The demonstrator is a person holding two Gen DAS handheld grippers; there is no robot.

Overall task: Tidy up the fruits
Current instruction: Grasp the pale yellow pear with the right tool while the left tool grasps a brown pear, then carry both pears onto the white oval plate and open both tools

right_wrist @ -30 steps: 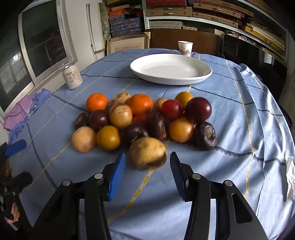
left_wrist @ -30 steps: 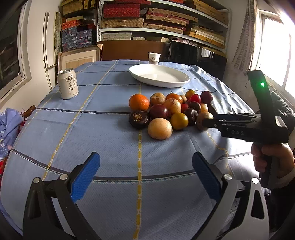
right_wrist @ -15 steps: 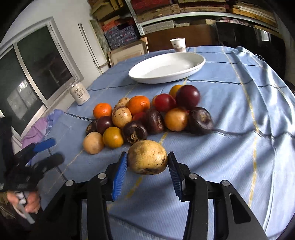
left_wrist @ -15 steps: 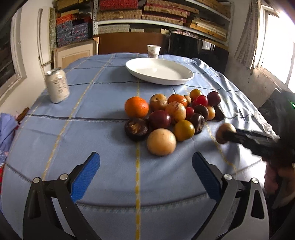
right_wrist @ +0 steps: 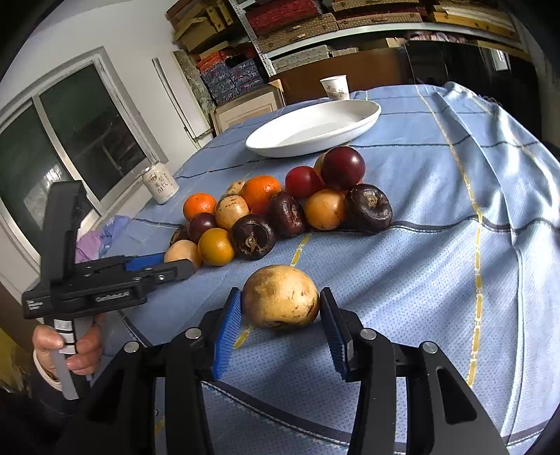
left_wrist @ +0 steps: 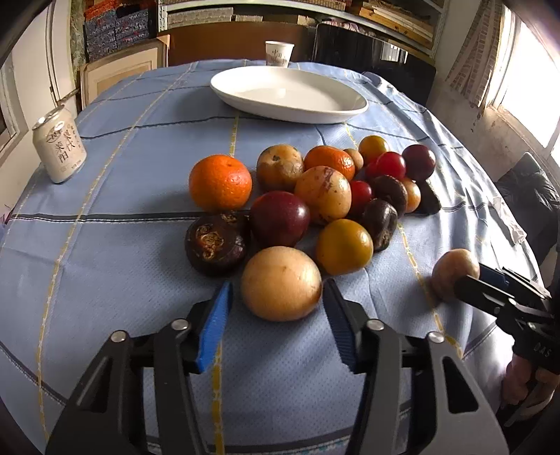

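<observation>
Beside the heap of mixed fruit [left_wrist: 315, 196], on its near side from the white oval ceramic dish [left_wrist: 290, 92], the left gripper [left_wrist: 276, 311] straddles a pale tan round fruit [left_wrist: 281, 283]. Its blue-padded jaws stand apart, a gap showing on each side of the fruit. Off the heap's right flank, the right gripper [right_wrist: 280, 315] has its jaws clamped on a yellowish-brown blotched round fruit [right_wrist: 281, 295], whose underside sits at or just above the cloth; which, I cannot tell.

To do this step well, I would judge that the left jaws should close evenly across the widest part of the tan fruit, gently, since it touches the amber-yellow fruit [left_wrist: 344, 246] and lies just beside the dark wrinkled purple fruit [left_wrist: 216, 242], and a sideways nudge could set the heap rolling. Lift straight up before heading for the dish, which is empty and lies beyond the heap.

Everything rests on a light blue woven tablecloth [left_wrist: 140, 140] crossed by yellow and dark stripes. Left of the heap stands a white drink can [left_wrist: 59, 145]; behind the dish, a white paper cup [left_wrist: 279, 53]. Shelves of stacked boxes [right_wrist: 315, 24] back the room, with windows at both sides.
</observation>
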